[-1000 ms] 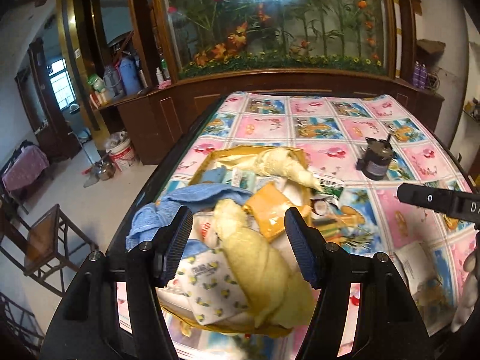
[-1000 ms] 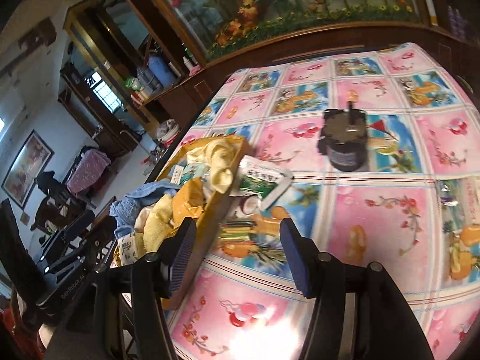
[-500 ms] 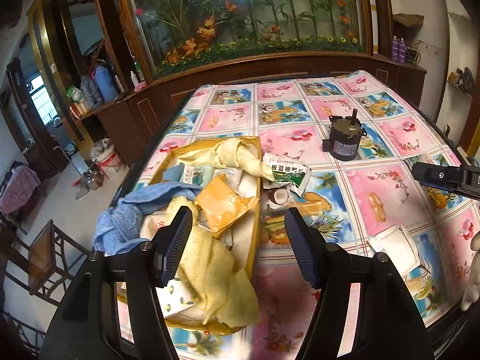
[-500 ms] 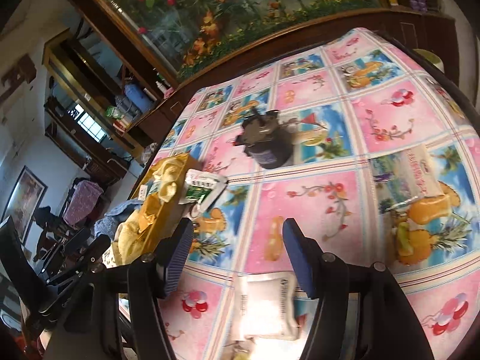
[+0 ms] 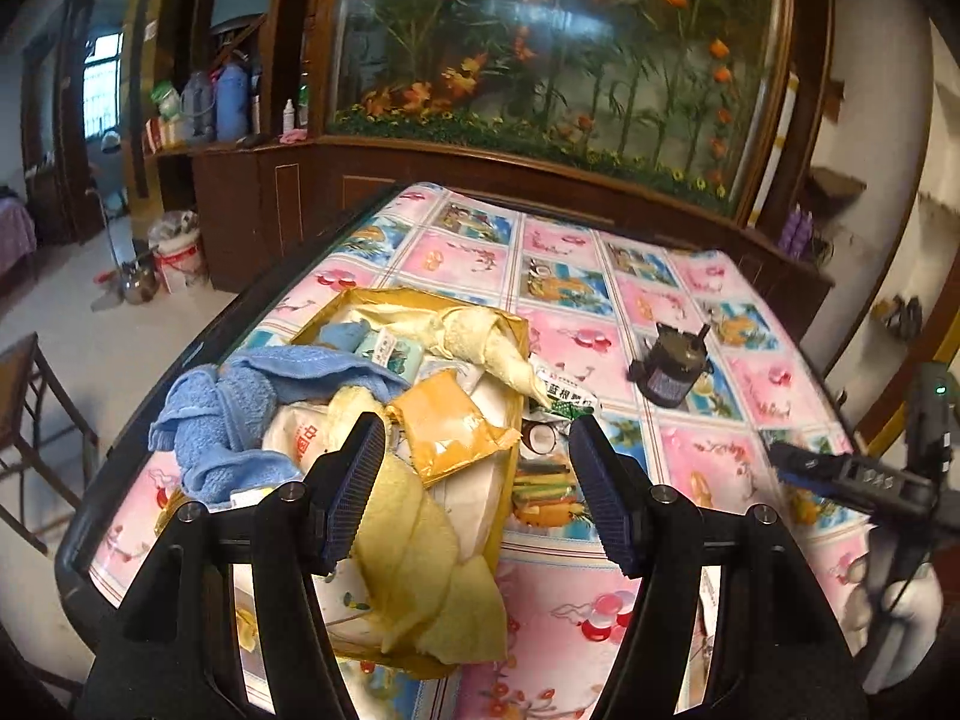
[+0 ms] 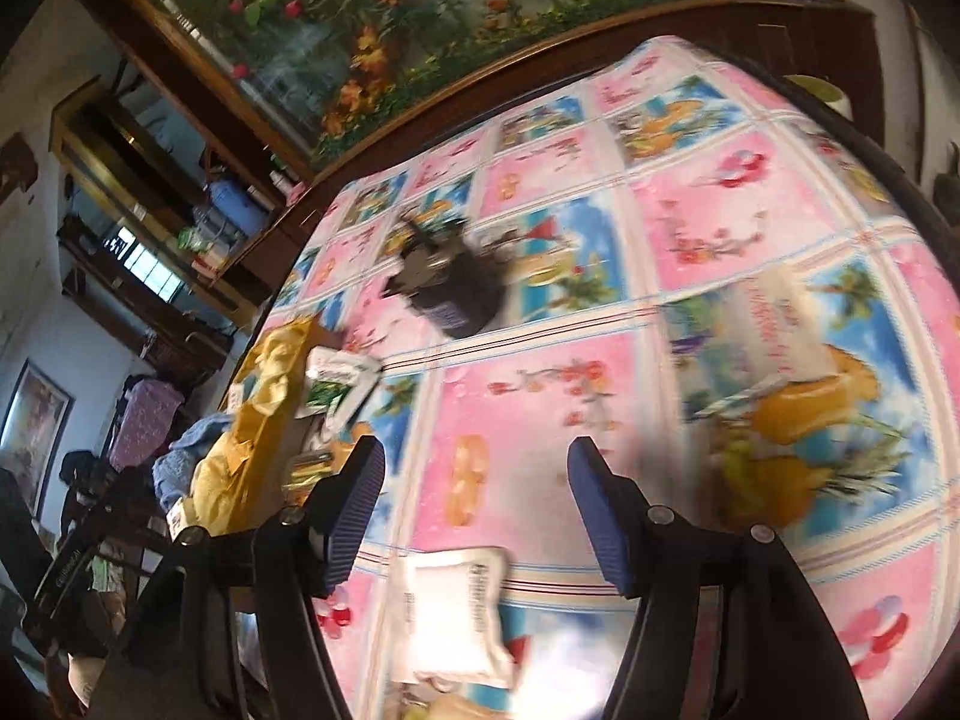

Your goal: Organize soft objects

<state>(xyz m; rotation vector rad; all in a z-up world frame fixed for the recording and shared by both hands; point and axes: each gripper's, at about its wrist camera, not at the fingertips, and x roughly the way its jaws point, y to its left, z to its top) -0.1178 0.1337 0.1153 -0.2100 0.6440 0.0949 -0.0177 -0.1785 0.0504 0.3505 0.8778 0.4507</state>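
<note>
A yellow tray point(image 5: 384, 299) on the table's left holds a blue towel point(image 5: 234, 414), yellow cloths point(image 5: 414, 546), an orange packet point(image 5: 447, 429) and white packets. My left gripper point(image 5: 474, 495) is open and empty, just above the tray's right side. My right gripper point(image 6: 474, 504) is open and empty above the tablecloth; it also shows at the right of the left wrist view point(image 5: 852, 474). A white packet point(image 6: 453, 618) lies on the cloth just below its fingers. Another white packet point(image 6: 774, 330) lies to the right. The tray point(image 6: 264, 420) stands at the left.
A dark small motor point(image 5: 672, 363) stands mid-table, also in the right wrist view point(image 6: 456, 288). A green and white sachet point(image 5: 564, 399) leans off the tray's right edge. A wooden cabinet with a flower display point(image 5: 540, 60) lines the far side. A chair point(image 5: 24, 420) stands left of the table.
My right gripper has swung right, away from the tray, over the white packet on the cloth. My left gripper has shifted right and turned a little. Both stay open.
</note>
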